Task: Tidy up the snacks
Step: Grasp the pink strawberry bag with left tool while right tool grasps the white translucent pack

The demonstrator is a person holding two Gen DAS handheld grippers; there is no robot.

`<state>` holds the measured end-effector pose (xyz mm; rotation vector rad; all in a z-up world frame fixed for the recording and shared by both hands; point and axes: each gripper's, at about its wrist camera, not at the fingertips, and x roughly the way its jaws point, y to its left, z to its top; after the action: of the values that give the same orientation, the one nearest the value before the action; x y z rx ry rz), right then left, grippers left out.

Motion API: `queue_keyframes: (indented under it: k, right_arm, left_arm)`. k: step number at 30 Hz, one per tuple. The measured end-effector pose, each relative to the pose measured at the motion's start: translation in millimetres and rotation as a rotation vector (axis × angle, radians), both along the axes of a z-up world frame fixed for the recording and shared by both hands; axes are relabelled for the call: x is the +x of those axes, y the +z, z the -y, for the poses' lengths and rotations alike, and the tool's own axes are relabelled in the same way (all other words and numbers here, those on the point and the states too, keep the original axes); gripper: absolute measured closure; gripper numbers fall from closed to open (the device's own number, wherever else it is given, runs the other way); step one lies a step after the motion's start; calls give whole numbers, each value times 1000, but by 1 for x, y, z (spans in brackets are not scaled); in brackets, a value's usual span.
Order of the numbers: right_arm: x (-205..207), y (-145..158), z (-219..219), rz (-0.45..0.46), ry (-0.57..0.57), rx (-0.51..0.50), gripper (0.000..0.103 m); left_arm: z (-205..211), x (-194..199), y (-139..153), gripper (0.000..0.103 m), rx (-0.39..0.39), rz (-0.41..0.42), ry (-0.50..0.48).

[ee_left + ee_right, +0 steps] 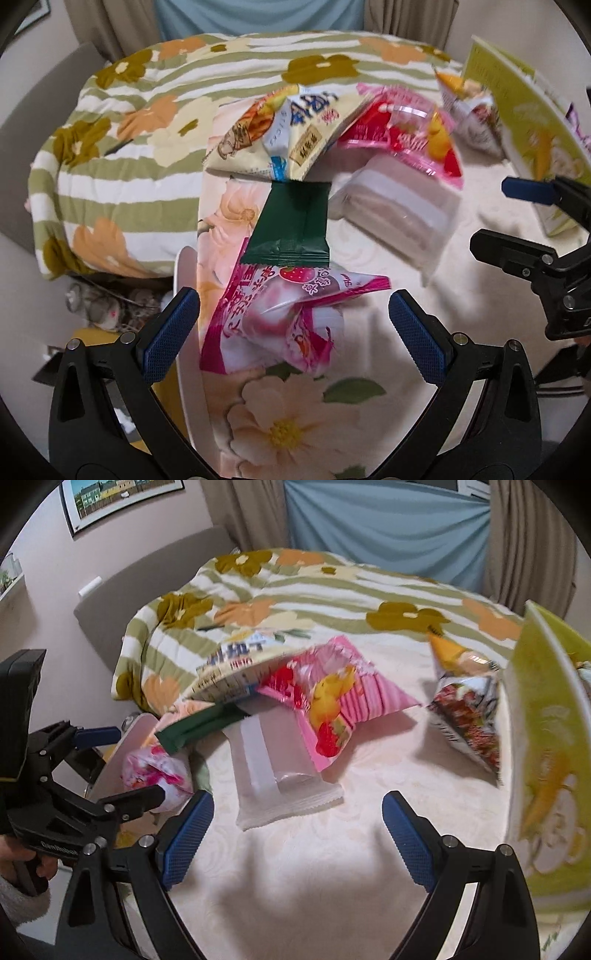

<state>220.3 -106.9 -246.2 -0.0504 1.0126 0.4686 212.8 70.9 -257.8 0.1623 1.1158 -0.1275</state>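
Snack packets lie in a loose heap on a cream floral cloth (pixel 369 424). A pink strawberry packet (pixel 284 317) lies nearest, directly beyond my open left gripper (pixel 295 332), whose blue pads (pixel 170 332) straddle it without touching. Behind it lie a dark green sachet (pixel 295 225), a yellow sticks bag (pixel 280 133), a pink-and-red bag (pixel 402 136) and a pale wrapped pack (pixel 399 218). My right gripper (pixel 295 830) is open over bare cloth, just short of the pale pack (pixel 273 771). The other gripper (pixel 74 771) shows at the right wrist view's left edge.
A tall yellow-green box (pixel 546 738) stands at the right, with a small patterned bag (pixel 469 709) beside it. A green striped floral duvet (pixel 122 140) lies behind and left of the table. The table's left edge (pixel 184 332) drops to floor clutter. A hand (pixel 22 864) holds the left gripper.
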Motion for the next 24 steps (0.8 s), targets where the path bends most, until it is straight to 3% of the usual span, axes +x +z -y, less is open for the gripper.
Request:
queue_keyframes:
  k: [6, 9, 12, 15, 24]
  right_arm:
    - [12, -17, -8, -14, 58, -35, 12]
    - [18, -20, -13, -14, 82, -43, 12]
    - [23, -25, -19, -11, 111, -57, 12]
    - [27, -30, -25, -17, 147, -72, 12]
    - [34, -38, -37, -15, 187, -84, 12]
  left_arm:
    - [6, 11, -20, 5, 51, -35, 13]
    - [8, 15, -29, 14, 46, -72, 16]
    - [5, 17, -33, 15, 31, -80, 26]
    - [3, 16, -33, 27, 13, -77, 31]
    - [3, 6, -31, 32, -2, -102, 3]
